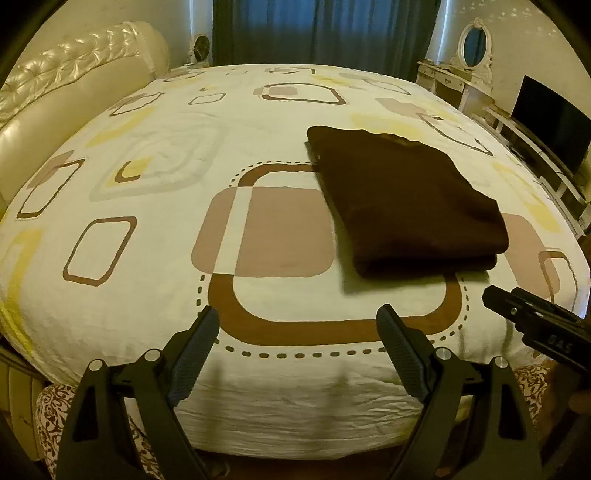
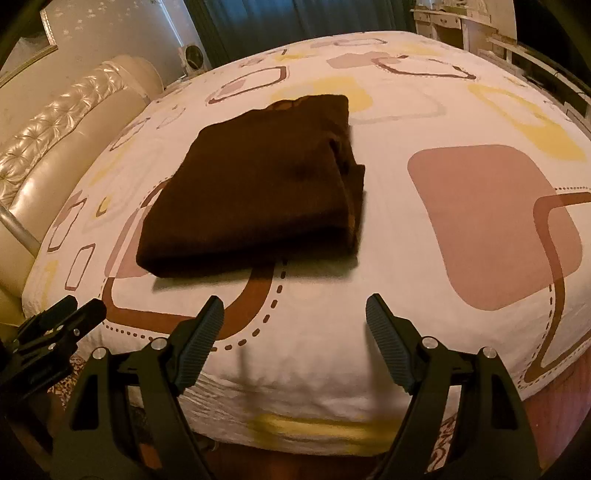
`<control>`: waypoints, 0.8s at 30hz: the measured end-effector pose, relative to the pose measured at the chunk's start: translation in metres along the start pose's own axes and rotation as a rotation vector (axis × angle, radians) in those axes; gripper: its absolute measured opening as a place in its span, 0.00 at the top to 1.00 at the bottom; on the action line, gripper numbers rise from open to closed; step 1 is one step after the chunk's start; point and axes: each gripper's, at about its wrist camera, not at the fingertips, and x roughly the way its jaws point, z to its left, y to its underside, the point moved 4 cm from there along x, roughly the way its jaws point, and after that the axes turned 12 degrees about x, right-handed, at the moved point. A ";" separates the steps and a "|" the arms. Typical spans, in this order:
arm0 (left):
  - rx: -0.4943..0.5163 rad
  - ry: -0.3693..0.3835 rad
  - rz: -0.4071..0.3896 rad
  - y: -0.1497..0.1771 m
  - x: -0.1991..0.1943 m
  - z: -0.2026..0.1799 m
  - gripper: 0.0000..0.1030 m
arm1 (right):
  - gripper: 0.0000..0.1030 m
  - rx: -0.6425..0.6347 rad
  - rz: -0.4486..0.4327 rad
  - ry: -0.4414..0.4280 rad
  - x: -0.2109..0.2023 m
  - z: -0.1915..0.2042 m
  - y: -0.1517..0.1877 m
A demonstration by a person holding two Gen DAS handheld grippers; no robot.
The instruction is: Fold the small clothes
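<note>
A dark brown garment (image 1: 402, 199) lies folded into a flat rectangle on the patterned bed sheet (image 1: 147, 258); it also shows in the right wrist view (image 2: 255, 192). My left gripper (image 1: 298, 314) is open and empty, above the bed's near edge, left of and short of the garment. My right gripper (image 2: 293, 304) is open and empty, near the bed's edge just short of the garment's front fold. The right gripper also shows at the right of the left wrist view (image 1: 491, 295), and the left gripper at the lower left of the right wrist view (image 2: 85, 306).
A padded cream headboard (image 1: 55, 96) runs along the left. A white dresser with an oval mirror (image 1: 474, 48) and a dark TV (image 1: 554, 125) stand at the far right. Dark curtains (image 1: 325, 33) hang behind the bed.
</note>
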 end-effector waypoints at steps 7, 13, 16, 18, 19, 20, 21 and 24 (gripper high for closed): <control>-0.009 0.011 -0.011 -0.004 -0.002 -0.005 0.17 | 0.23 0.006 -0.004 0.010 0.000 -0.005 -0.002; -0.008 0.010 -0.020 -0.007 -0.002 -0.010 0.17 | 0.23 0.005 -0.007 0.023 0.002 -0.010 -0.005; -0.006 0.008 -0.020 -0.007 -0.002 -0.011 0.17 | 0.23 -0.001 -0.007 0.026 0.003 -0.010 -0.005; -0.003 0.004 -0.019 -0.007 -0.002 -0.013 0.17 | 0.23 -0.001 -0.009 0.025 0.003 -0.010 -0.005; -0.005 0.003 -0.018 -0.008 -0.001 -0.013 0.17 | 0.23 -0.001 -0.006 0.025 0.003 -0.011 -0.005; -0.005 0.003 -0.016 -0.007 -0.001 -0.014 0.17 | 0.23 0.000 -0.005 0.025 0.004 -0.011 -0.005; -0.006 0.002 -0.014 -0.008 -0.001 -0.014 0.17 | 0.23 0.001 -0.006 0.025 0.003 -0.011 -0.004; -0.007 -0.001 -0.009 -0.007 0.001 -0.015 0.17 | 0.23 -0.001 -0.008 0.023 0.003 -0.011 -0.005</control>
